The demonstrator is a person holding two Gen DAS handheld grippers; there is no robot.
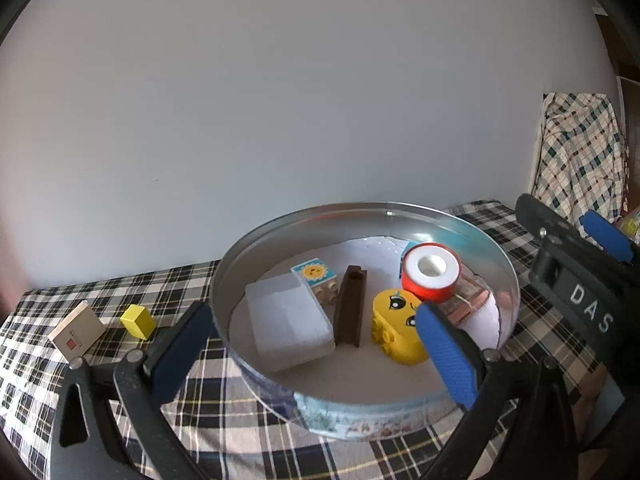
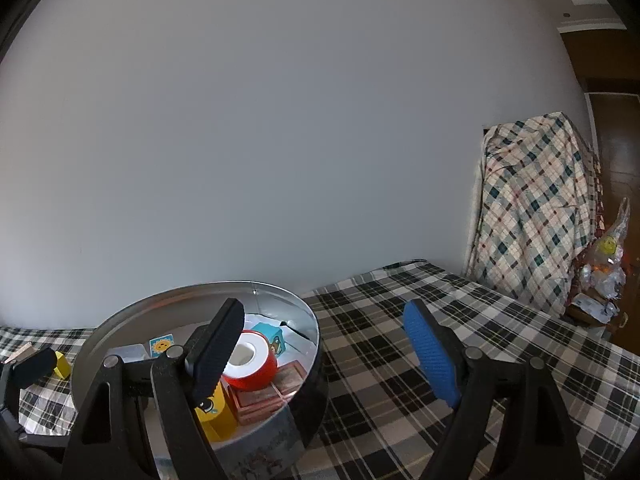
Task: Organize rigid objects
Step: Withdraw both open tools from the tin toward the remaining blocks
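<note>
My left tool (image 1: 312, 344) has blue pads. Ahead of it, the silver tin (image 1: 256, 240) holds a red-and-white roll (image 1: 430, 276), a yellow face block (image 1: 396, 332), a brown piece (image 1: 350, 304) and a white block (image 1: 288, 328). The table (image 1: 168, 280) wears black-and-white plaid.

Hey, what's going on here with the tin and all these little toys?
A person is sorting small rigid objects into a round metal tin on a plaid-covered table. The tin already holds a red tape roll, a yellow face brick, a brown piece, a white block and a sun-picture brick. A yellow cube and a wooden block lie outside it. The left gripper and right gripper are both open and hold nothing.
</note>
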